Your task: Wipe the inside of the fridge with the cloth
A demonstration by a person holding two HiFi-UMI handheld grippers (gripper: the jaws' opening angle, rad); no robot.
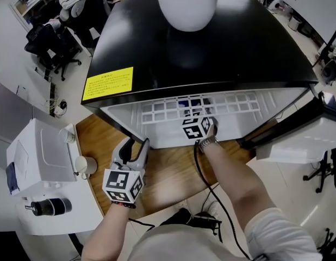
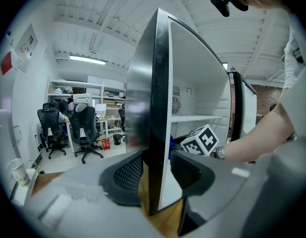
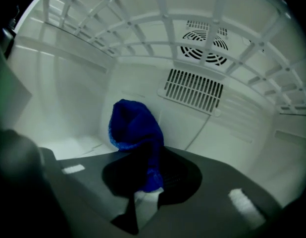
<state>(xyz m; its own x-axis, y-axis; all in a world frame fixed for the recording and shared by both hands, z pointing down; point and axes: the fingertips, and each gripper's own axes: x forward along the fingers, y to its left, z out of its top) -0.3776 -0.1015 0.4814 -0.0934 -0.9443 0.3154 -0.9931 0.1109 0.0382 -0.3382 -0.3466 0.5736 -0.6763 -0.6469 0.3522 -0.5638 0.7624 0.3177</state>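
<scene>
Head view and both gripper views. The fridge (image 1: pixel 211 48), a small black-skinned box with a glossy flat top, is standing on a wood-grain tabletop (image 1: pixel 168 173). Its door (image 1: pixel 298 145) is swung open at the right of the head view. A white rounded plant pot (image 1: pixel 185 7) and a rectangular yellow label (image 1: pixel 108 83) are sitting on the top.

The right gripper (image 3: pixel 148 182) is reaching into the white moulded-plastic cavity, beneath a white grid shelf (image 1: pixel 157 110). Its jaws are closed on the blue cloth (image 3: pixel 135 138), pinching the narrow lower end. The cloth is a soft, nubby fabric, bunched into a rounded, hooded lump. Its long axis is running from the jaws upward and forward, leaning slightly to the left in the right gripper view. The free end is pointing towards the rear wall and the left inner corner. Whether it is touching the wall cannot be told. On the rear wall above the cloth, a slotted vent (image 3: pixel 195 90) and a round fan grille (image 3: pixel 205 46) are showing. From the head view the cloth is appearing only as blue patches through the shelf openings.

The left gripper (image 1: pixel 134 150) is pointing at the front edge of the fridge's left side wall (image 2: pixel 153 108). Its jaws are straddling that thin black-and-white panel, with one mesh-textured pad against each face, clamping it.
</scene>
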